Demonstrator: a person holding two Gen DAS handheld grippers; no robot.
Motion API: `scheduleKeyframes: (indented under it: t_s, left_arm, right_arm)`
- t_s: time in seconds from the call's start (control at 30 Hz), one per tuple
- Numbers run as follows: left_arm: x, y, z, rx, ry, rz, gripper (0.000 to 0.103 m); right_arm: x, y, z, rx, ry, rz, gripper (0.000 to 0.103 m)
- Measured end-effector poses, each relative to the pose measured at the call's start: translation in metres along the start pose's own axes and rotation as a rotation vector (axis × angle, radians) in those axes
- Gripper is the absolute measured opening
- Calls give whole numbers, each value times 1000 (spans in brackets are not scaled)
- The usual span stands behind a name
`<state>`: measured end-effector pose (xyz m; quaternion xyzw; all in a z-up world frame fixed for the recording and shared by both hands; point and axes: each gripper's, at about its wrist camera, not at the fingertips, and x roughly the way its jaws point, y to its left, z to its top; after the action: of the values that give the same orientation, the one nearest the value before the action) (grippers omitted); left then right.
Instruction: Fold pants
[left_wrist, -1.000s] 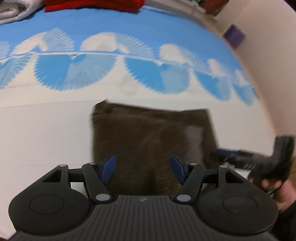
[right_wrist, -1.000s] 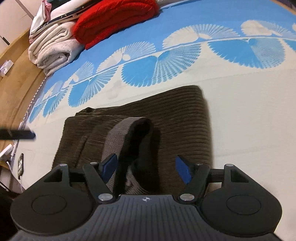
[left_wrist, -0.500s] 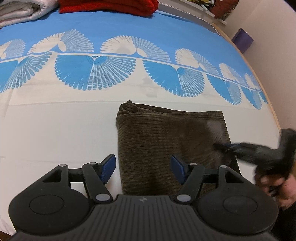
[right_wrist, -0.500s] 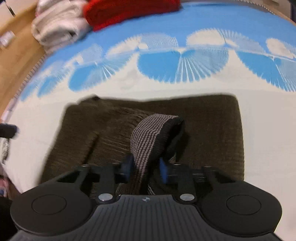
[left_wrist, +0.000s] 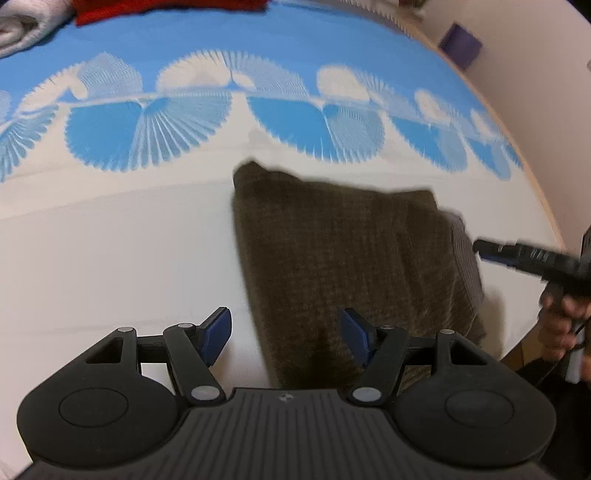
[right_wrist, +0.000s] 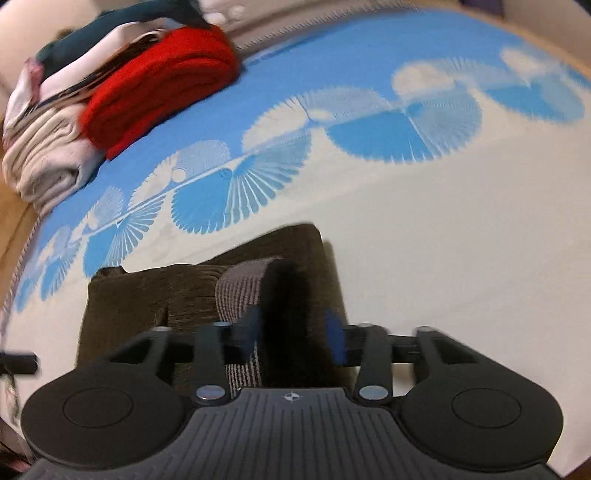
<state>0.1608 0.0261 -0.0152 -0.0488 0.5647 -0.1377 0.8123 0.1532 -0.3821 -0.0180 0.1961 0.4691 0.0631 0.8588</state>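
We are seeing folded dark brown corduroy pants (left_wrist: 343, 266) lying on white bedspread with blue fan pattern (left_wrist: 110, 258). We are holding left gripper (left_wrist: 286, 334) above near edge of pants, blue-padded fingers (left_wrist: 218, 332) spread wide, gripping nothing. Right gripper (left_wrist: 480, 248) is reaching in from right, tip at grey waistband (left_wrist: 466, 254); motion blur is hiding its jaws. Red folded fabric (left_wrist: 166, 8) is sitting at far edge.

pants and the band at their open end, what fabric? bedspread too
Pants: look like brown corduroy, matte; fine parallel ribs show in the right wrist view, though motion blur softens them.
Waistband: grey ribbed knit, probably elastic; fine light and dark ribs run along it.
Bedspread: smooth, flat woven sheet with a printed blue fan pattern; likely cotton, cannot confirm.
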Motion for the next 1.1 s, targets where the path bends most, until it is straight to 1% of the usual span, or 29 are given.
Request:
scheduleKeyframes:
  t_s: [0.07, 0.13, 0.2, 0.23, 0.3, 0.33, 0.37, 0.4, 0.47, 0.5, 0.57, 0.6, 0.67, 0.7, 0.73, 0.77, 0.8, 0.87, 0.9, 0.93, 0.97, 1.0, 1.03, 1.07, 1.1]
  left_arm:
    - [8, -8, -2, 51, 14, 7, 70]
    - [14, -13, -5, 89, 33, -24, 70]
    - [20, -17, -9, 126, 51, -23, 70]
    - [22, -18, -10, 144, 56, -10, 70]
    - [26, -18, -11, 151, 64, 2, 70]
    - [27, -16, -11, 150, 66, 8, 70]
    - [27, -15, -10, 150, 63, 15, 70]
    - [26, -14, -10, 147, 56, 19, 70]
    - [24, -15, -7, 131, 31, 19, 70]
    - [22, -16, -5, 125, 17, 20, 70]
    - [14, -18, -3, 116, -27, 9, 70]
    - [10, -19, -1, 111, -54, 2, 69]
    - [1, -22, 1, 106, -107, -28, 64]
    - [-2, -24, 2, 111, -124, -51, 61]
    - [-4, -27, 2, 124, -136, -80, 58]
    - [-5, -32, 2, 144, -138, -105, 56]
    - [-4, -37, 1, 173, -131, -126, 55]
    - [4, -52, -5, 268, -83, -157, 55]
    - [10, -59, -10, 319, -49, -158, 55]
    - [21, -67, -17, 385, 7, -130, 54]
    - [37, -75, -27, 472, 68, -51, 54]
    - [54, -81, -38, 565, 122, 51, 56]
    - [65, -83, -44, 602, 160, 109, 56]
    - [70, -84, -46, 606, 177, 137, 56]
    - [70, -85, -43, 588, 178, 132, 56]
  right_arm:
    - [5, 0, -2, 33, 31, 48, 47]
    - [12, 10, -6, -12, 63, 58, 52]
    - [22, 22, -13, -97, 114, 29, 72]
    - [27, 26, -16, -133, 139, 4, 74]
    - [37, 30, -22, -181, 179, -51, 74]
    - [39, 32, -23, -188, 181, -54, 73]
    - [37, 34, -23, -196, 179, -44, 61]
    - [35, 39, -23, -215, 173, -39, 47]
    - [24, 52, -22, -280, 138, -23, 28]
    - [18, 56, -23, -297, 119, -12, 22]
    - [0, 61, -20, -297, 60, 20, 18]
    - [-15, 64, -19, -302, 9, 31, 18]
    - [-47, 69, -17, -326, -108, 45, 17]
    - [-59, 70, -16, -340, -150, 53, 17]
    - [-69, 69, -18, -361, -171, 50, 17]
    - [-71, 67, -20, -375, -159, 37, 17]
    - [-67, 63, -22, -377, -115, 13, 17]
    - [-45, 50, -25, -349, 17, -50, 17]
    - [-32, 44, -28, -334, 84, -98, 19]
    - [-24, 41, -31, -331, 124, -145, 21]
    - [-18, 40, -34, -346, 144, -189, 24]
    - [-17, 41, -34, -370, 136, -207, 37]
    - [-20, 44, -34, -386, 109, -204, 42]
    - [-27, 49, -32, -405, 55, -200, 44]
    - [-36, 55, -31, -435, -15, -201, 44]
